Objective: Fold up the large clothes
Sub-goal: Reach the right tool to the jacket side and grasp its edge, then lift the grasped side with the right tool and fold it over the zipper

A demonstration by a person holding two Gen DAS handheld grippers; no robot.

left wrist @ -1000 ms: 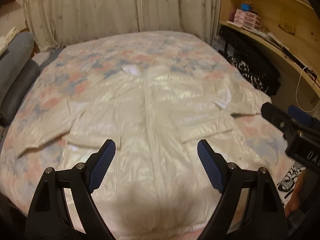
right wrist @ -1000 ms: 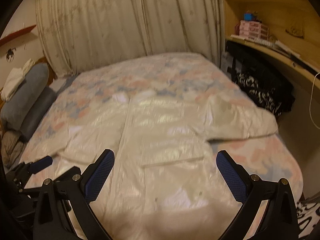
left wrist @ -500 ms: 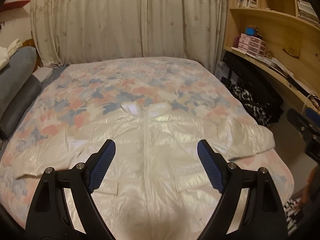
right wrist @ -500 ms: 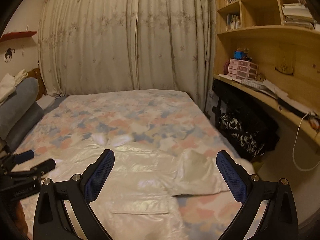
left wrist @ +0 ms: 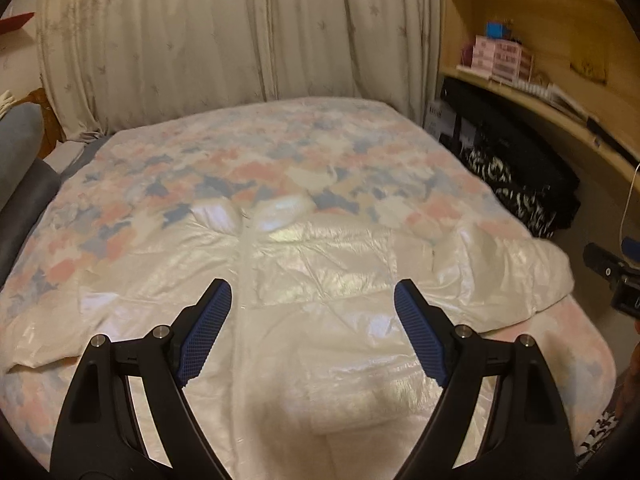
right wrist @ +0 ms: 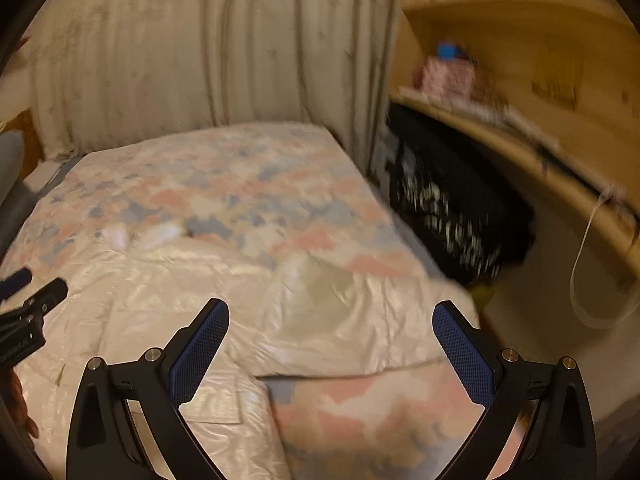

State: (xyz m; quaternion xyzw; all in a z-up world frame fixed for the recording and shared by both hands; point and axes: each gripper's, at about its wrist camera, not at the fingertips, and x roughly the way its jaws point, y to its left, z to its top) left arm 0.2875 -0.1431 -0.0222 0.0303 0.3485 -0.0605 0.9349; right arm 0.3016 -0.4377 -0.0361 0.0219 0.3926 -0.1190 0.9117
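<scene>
A shiny cream padded jacket (left wrist: pixel 320 280) lies front-up on the floral bedspread (left wrist: pixel 260 152), collar toward the curtain and both sleeves spread sideways. My left gripper (left wrist: pixel 312 312) hovers over the jacket's middle, open, with nothing between its blue pads. My right gripper (right wrist: pixel 332 328) hangs open above the jacket's right sleeve (right wrist: pixel 340 312), which is bent near the bed's right edge; this view is blurred. The jacket (right wrist: pixel 160 288) fills the left of that view. Each gripper shows at the edge of the other's view: right gripper (left wrist: pixel 616 276), left gripper (right wrist: pixel 28 300).
A wooden shelf unit (left wrist: pixel 540 48) with boxes stands right of the bed, with a dark patterned bag (left wrist: pixel 520 184) under it. Curtains (left wrist: pixel 200 40) close off the far side. Grey cushions (left wrist: pixel 20 168) lie at the left. A white cable (right wrist: pixel 588 248) hangs from the shelf.
Both views swung up toward the curtain and shelves, then dipped back toward the bed. The right view has shifted right, from the jacket's body to its sleeve. Both grippers stay open and empty.
</scene>
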